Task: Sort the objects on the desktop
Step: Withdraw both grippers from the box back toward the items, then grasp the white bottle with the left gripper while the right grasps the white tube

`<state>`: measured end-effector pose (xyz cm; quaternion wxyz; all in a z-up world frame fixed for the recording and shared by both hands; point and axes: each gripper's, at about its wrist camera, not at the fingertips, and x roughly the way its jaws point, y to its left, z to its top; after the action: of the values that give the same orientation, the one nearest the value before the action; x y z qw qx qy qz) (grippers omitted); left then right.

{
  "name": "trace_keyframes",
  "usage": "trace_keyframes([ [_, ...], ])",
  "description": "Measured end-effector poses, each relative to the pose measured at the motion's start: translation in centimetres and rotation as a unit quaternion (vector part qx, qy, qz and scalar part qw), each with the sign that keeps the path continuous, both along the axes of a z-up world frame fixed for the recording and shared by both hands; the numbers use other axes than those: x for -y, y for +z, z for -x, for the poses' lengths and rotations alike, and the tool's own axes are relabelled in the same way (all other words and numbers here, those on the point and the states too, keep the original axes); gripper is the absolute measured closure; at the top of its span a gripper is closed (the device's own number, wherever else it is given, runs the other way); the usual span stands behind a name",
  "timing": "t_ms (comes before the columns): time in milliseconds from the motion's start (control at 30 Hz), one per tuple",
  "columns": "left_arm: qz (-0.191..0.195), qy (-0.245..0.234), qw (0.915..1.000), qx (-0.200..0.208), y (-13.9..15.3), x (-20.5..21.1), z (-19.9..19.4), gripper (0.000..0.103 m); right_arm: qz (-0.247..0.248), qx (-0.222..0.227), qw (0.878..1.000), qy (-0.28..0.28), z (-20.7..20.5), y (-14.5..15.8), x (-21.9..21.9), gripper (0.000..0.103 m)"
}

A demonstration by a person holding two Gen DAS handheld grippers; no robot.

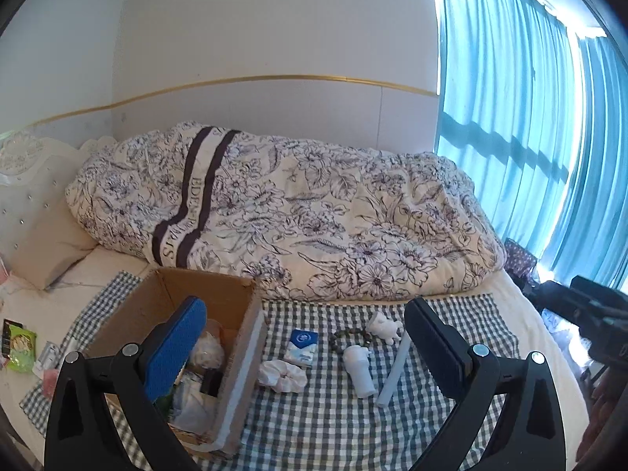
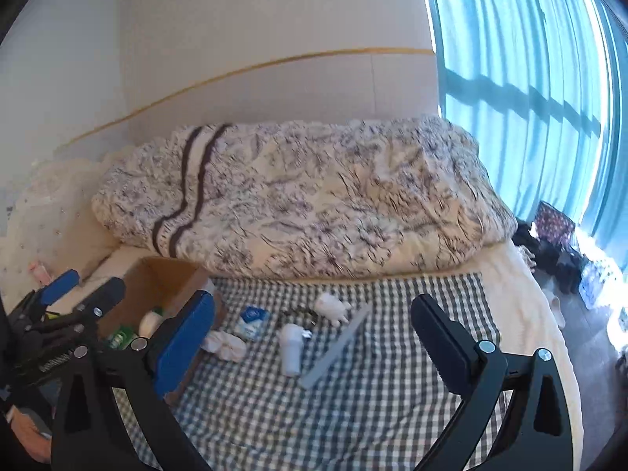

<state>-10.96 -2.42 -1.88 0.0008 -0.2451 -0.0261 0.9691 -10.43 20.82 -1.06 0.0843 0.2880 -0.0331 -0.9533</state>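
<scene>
On a checked cloth (image 1: 333, 424) (image 2: 353, 404) lie a blue-white tissue pack (image 1: 301, 347) (image 2: 252, 321), a white scrunchie (image 1: 283, 376) (image 2: 225, 344), a dark bead bracelet (image 1: 345, 336), a white plush toy (image 1: 384, 325) (image 2: 333, 306), a white bottle (image 1: 359, 371) (image 2: 291, 349) and a pale stick (image 1: 393, 371) (image 2: 337, 347). A cardboard box (image 1: 239, 357) (image 2: 157, 274) at the left holds several items. My left gripper (image 1: 306, 329) hovers open above the cloth, its left finger over the box. My right gripper (image 2: 314, 322) is open too, empty, above the cloth.
A floral duvet (image 1: 294, 212) (image 2: 306, 196) lies heaped behind the cloth. Snack packets (image 1: 19, 347) rest on the sheet at the far left. Blue curtains (image 1: 530, 117) hang on the right, with bags on the floor (image 2: 557, 243) below them. The other gripper (image 2: 59, 314) shows at the left.
</scene>
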Motion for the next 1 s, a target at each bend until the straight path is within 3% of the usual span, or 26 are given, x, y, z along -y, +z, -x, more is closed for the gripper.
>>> trace_keyframes([
  [367,-0.031,-0.012,0.9971,0.068,-5.5,-1.0,4.7,0.0,-0.013,0.06,0.998,-0.015,4.7,-7.0,-1.2,0.003],
  [533,-0.052,-0.012,0.9907,0.125,-8.7,-1.4,7.0,0.0,-0.019,0.084,0.996,-0.021,6.9,-10.1,-1.4,0.003],
  [867,0.001,0.005,0.9919,0.127,-13.9,-2.4,9.2,0.0,-0.004,0.138,0.99,-0.015,10.5,-16.7,-1.4,0.003],
  [967,0.003,-0.007,0.9918,0.128,-15.2,-2.5,9.9,0.0,0.008,0.159,0.987,0.005,11.6,-18.7,-0.8,0.022],
  [1000,0.004,-0.011,0.992,0.126,-15.6,-2.6,10.1,0.0,0.011,0.166,0.986,0.013,11.9,-19.3,-0.5,0.043],
])
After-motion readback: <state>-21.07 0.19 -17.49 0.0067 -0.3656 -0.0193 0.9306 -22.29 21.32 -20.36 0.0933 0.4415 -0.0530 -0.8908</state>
